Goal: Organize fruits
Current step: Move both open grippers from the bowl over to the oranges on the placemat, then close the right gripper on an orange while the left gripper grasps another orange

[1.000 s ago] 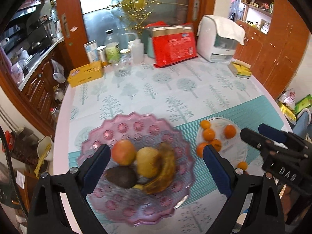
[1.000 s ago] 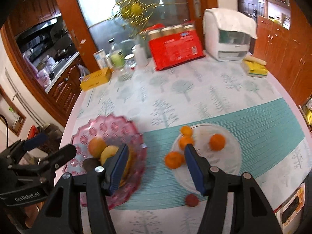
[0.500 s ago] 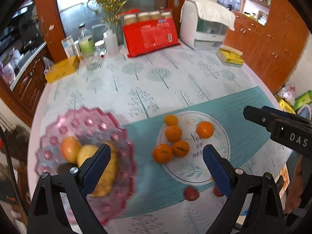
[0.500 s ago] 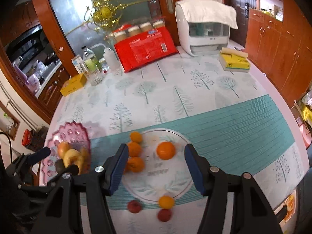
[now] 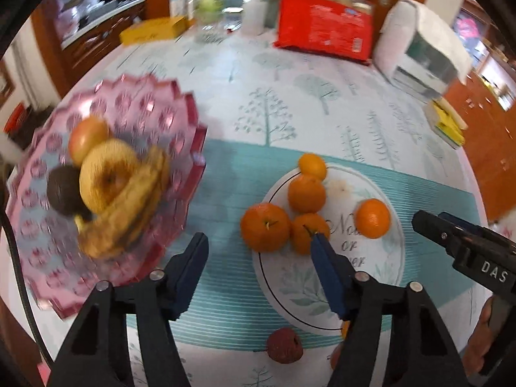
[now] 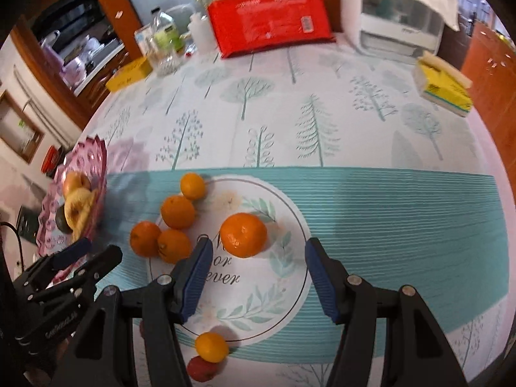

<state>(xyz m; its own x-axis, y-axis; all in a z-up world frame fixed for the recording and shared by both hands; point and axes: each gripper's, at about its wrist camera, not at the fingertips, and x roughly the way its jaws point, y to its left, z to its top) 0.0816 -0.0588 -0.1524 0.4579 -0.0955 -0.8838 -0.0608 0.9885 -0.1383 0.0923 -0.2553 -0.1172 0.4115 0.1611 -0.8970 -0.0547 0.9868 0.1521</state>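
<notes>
A white printed plate (image 5: 364, 277) (image 6: 258, 300) holds several oranges (image 5: 266, 227) (image 6: 244, 234). A pink scalloped glass plate (image 5: 154, 106) (image 6: 93, 158) at the left holds an apple, a yellow fruit, a banana (image 5: 129, 206) and a dark avocado. A red lychee (image 5: 284, 345) (image 6: 200, 369) and a small orange (image 6: 211, 346) lie on the cloth in front of the white plate. My left gripper (image 5: 258, 258) is open and empty above the big orange at the plate's left rim. My right gripper (image 6: 256, 262) is open and empty just before the lone orange.
At the back of the table stand a red bag of jars (image 5: 322, 29) (image 6: 271, 19), a white appliance (image 5: 422, 48) (image 6: 400, 16), bottles (image 6: 164, 42), a yellow box (image 5: 151, 30) and a yellow pack (image 6: 445, 87). Wooden cabinets lie to the right.
Both grippers have moved lower and closer to the white plate of oranges. The pink plate has slid toward the left of both views. Both stay open.
</notes>
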